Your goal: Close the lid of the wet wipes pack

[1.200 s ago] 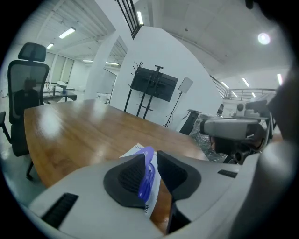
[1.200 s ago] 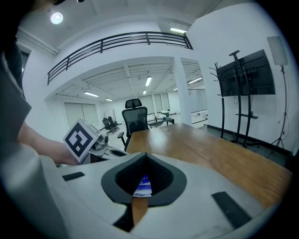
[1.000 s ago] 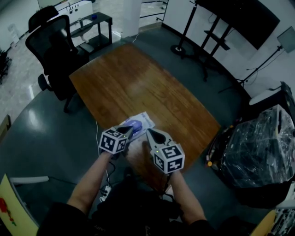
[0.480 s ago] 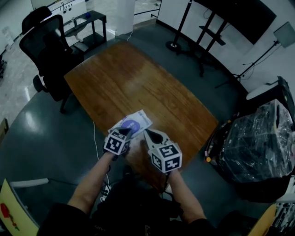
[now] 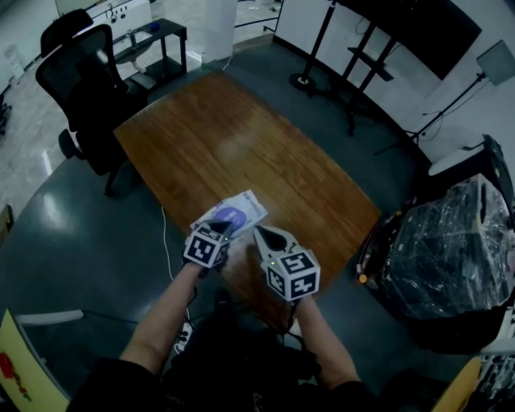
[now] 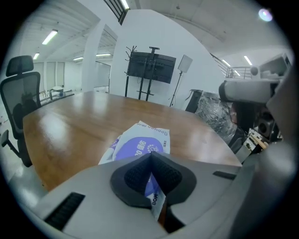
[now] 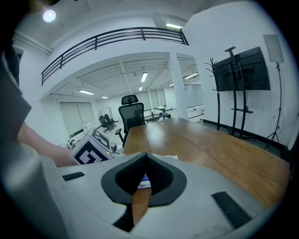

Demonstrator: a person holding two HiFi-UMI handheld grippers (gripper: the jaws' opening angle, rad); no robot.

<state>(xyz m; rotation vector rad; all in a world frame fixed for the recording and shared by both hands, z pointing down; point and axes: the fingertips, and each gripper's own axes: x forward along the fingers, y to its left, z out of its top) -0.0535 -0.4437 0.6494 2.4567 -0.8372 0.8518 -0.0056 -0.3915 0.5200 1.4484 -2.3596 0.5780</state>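
The wet wipes pack (image 5: pixel 236 214), white with a purple oval lid, lies flat on the wooden table (image 5: pixel 241 145) near its front edge. In the left gripper view the pack (image 6: pixel 140 142) sits just beyond the jaws, and the lid looks flat as far as it shows. My left gripper (image 5: pixel 222 228) is shut and tilted down, its tips over the pack's near end; whether they touch it I cannot tell. My right gripper (image 5: pixel 260 233) hovers to the right of the pack, shut and holding nothing. Through the right jaws' lower gap a corner of the pack (image 7: pixel 144 180) shows.
A black office chair (image 5: pixel 84 88) stands at the table's far left corner. A plastic-wrapped bundle (image 5: pixel 451 257) fills the floor to the right. A stand with a dark screen (image 5: pixel 402 24) is behind the table. A cable (image 5: pixel 167 241) hangs off the table's near left side.
My left gripper has sunk a little toward the near end of the pack and rolled slightly. The right gripper and the pack have stayed put.
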